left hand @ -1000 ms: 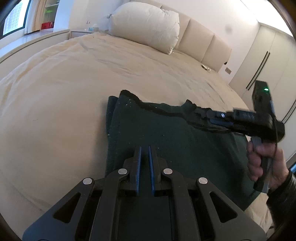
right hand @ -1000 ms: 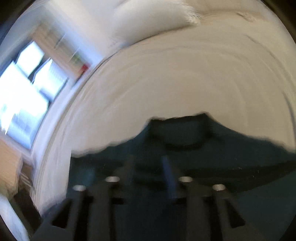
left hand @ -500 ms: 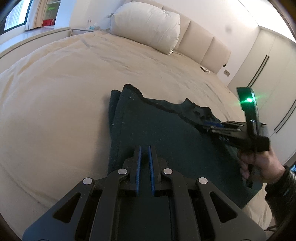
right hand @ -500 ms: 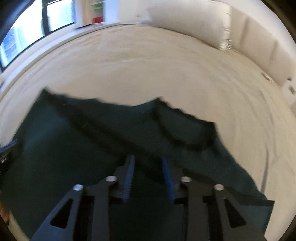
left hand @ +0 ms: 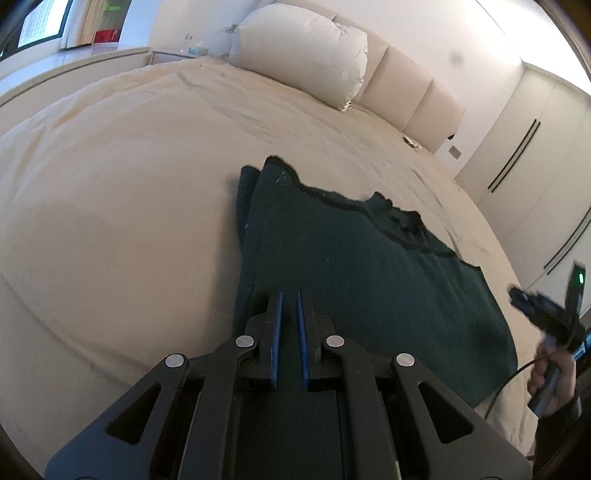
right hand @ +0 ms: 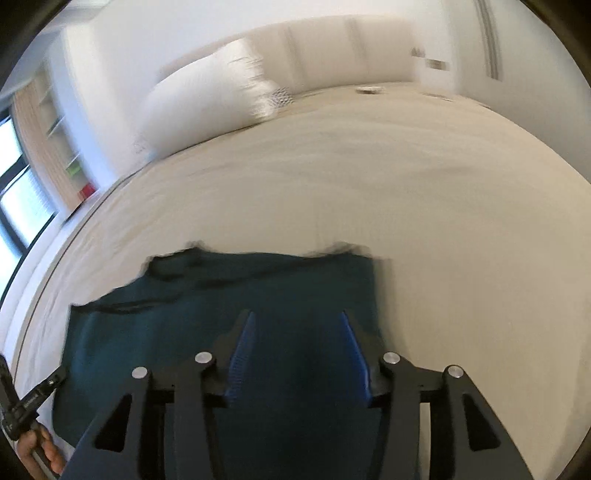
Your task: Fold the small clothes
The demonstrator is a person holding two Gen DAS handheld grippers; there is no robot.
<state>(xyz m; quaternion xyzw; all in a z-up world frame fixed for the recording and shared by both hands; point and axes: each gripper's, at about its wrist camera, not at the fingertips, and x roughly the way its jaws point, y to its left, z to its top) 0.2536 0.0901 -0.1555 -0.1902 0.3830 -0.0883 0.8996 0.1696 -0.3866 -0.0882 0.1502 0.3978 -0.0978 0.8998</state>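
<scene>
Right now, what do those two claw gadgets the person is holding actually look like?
Both are black. The left claw and right claw have blue ribbed pads, angular link arms and silver rivets. The right one shows a green light and a black cable. The person's sleeve is dark.

One dark green garment (left hand: 369, 280) is seen spread on one cream bed (left hand: 129, 192). One white pillow (left hand: 303, 48) is counted at the head of the bed, and three padded headboard panels (left hand: 402, 79) are made out behind it. Two grippers are counted: the left gripper (left hand: 289, 299) and the right gripper (right hand: 297, 321), each with two blue-padded fingers (right hand: 242, 347). One small red item (left hand: 106, 36) is noted on the window ledge, and two hands (left hand: 554, 376) are visible.
</scene>
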